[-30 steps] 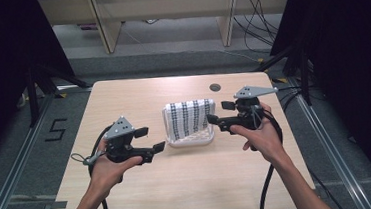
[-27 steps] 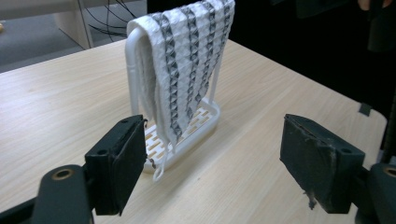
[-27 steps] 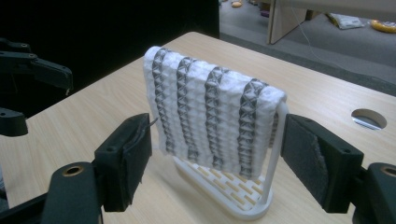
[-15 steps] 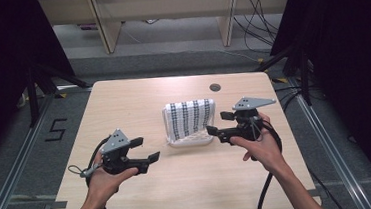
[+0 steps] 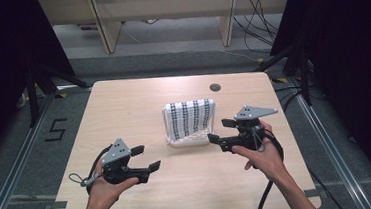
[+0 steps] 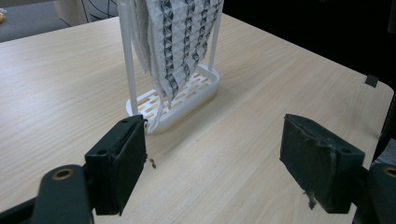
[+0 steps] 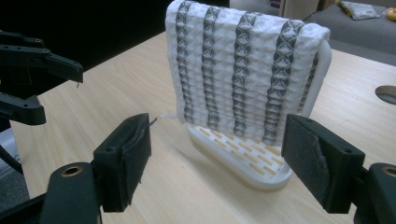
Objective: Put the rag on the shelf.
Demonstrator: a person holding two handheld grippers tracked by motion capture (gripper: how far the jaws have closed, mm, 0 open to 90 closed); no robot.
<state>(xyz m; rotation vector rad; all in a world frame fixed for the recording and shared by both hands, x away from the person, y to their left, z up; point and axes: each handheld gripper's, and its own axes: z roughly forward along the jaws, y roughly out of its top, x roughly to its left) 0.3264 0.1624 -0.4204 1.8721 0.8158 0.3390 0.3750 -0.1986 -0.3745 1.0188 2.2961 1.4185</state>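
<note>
- The jaws of the left gripper [image 5: 146, 158] stand wide apart with only bare worktop between them; in the left gripper view its two black pads frame the foot of the rack and touch nothing.
- The jaws of the right gripper [image 5: 219, 132] are likewise spread wide and hold nothing; in the right gripper view the pads sit either side of the rack's base, apart from it.
- In the high view the left gripper is held low at about 7 o'clock on the pale wooden worktop [image 5: 123, 109], the right gripper at about 4 o'clock, its jaws pointing toward the rack from just beside it.
- The white plastic slatted rack [image 5: 190, 138] stands upright near the worktop's centre, between the two grippers and nearer the right one.
- A white cloth with dark grey woven stripes [image 5: 190, 117] hangs draped over the rack's top bar, its lower edge reaching nearly to the slatted base.
- At about 1 o'clock, beyond the rack, a small round cable hole [image 5: 215, 87] sits in the worktop.
</note>
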